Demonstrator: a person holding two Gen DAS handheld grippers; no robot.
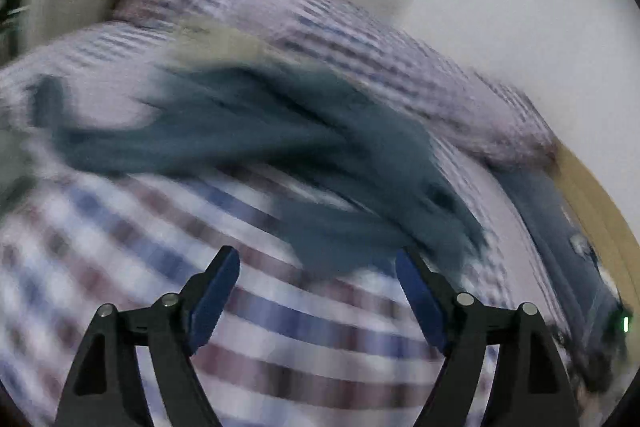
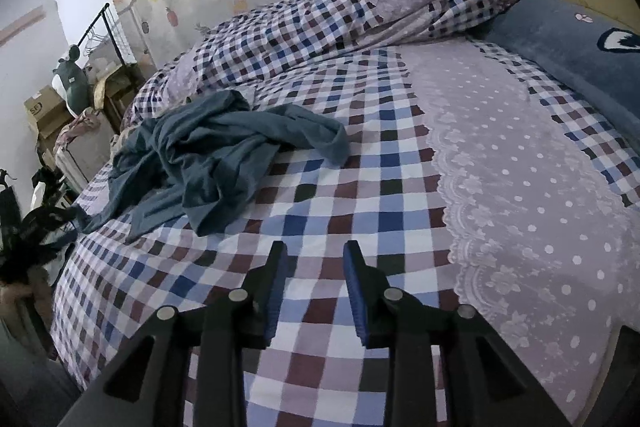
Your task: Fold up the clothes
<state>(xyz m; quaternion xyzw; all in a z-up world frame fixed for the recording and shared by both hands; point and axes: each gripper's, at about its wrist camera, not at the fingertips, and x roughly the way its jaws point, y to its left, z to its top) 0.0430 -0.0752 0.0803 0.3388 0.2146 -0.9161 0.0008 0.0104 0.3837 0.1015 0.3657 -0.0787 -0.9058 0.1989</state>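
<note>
Left wrist view is blurring, yet I am seeing my left gripper [image 1: 316, 263] spread wide and gripping nothing, hanging just short of the crumpled teal garment [image 1: 256, 131]. I am holding my right gripper [image 2: 315, 255] with fingers slightly apart and empty above the checked bedsheet [image 2: 340, 183], where the garment is lying bunched near the rumpled duvet [image 2: 320, 23].
</note>
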